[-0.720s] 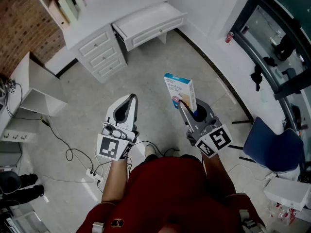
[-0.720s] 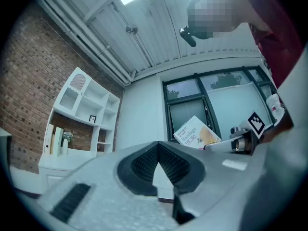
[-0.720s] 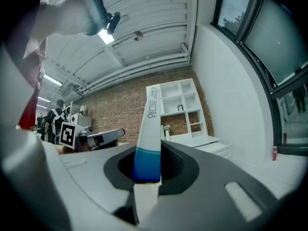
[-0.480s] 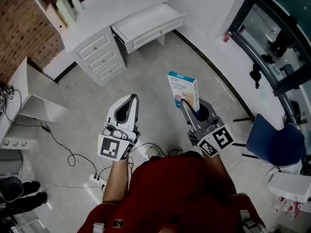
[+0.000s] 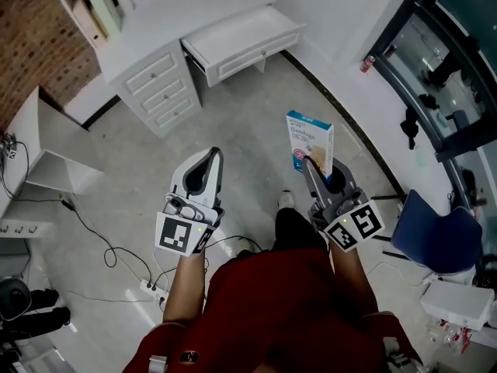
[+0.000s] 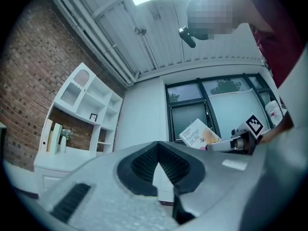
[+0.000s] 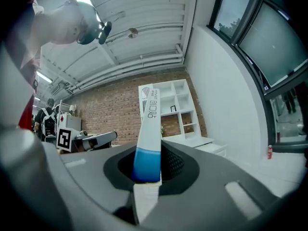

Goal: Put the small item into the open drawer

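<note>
In the head view my right gripper [image 5: 316, 167] is shut on the lower end of a small white-and-blue bandage box [image 5: 311, 141], held upright above the floor. The right gripper view shows the box's narrow edge [image 7: 150, 124] pinched between the pads. My left gripper [image 5: 210, 156] hangs beside it at the left, shut, with nothing in it. From the left gripper view the box [image 6: 198, 134] appears off to the right. The open drawer [image 5: 242, 39] juts from the white desk [image 5: 167, 14] far ahead at the top.
A stack of closed drawers [image 5: 159, 92] sits left of the open one. A white shelf unit [image 5: 46, 150] stands at the left. Cables and a power strip [image 5: 147, 284] lie on the floor. A blue chair [image 5: 435, 235] and a glass wall are at the right.
The right gripper has carried the box a little to the right. A shoe has come into view under it as the person steps. The left gripper has hardly moved.
</note>
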Available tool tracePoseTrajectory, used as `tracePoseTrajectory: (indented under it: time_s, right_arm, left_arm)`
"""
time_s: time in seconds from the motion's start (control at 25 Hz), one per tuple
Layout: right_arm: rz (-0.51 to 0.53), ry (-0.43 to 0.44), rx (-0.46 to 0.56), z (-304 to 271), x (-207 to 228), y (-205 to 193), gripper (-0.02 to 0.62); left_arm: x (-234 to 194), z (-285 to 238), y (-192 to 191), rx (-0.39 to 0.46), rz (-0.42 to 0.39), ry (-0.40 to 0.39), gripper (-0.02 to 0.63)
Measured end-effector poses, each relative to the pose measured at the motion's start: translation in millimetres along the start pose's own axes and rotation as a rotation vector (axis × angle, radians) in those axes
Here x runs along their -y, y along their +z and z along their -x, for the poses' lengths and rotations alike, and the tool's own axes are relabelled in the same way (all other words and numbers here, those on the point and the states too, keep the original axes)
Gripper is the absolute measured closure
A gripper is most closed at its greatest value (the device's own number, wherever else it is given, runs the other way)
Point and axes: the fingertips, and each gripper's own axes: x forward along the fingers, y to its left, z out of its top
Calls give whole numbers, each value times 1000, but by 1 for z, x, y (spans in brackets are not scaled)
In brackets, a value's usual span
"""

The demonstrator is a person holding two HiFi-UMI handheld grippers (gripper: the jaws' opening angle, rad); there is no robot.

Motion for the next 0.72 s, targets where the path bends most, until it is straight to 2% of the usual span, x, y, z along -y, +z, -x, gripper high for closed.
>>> tracePoseTrajectory:
  time_s: [0.24,0.56,0.72]
  right_arm:
    - [-5,25,26,-37,65,-1,531]
    - [56,95,24,-101,195,18,531]
    - [42,159,18,-122,254,31,531]
  left_arm:
    - [-19,-57,-23,-38,-52,11,607]
    - [-42,-202,-49,-99,-114,54,607]
    - [-45,-270,-58,-115,-138,83,607]
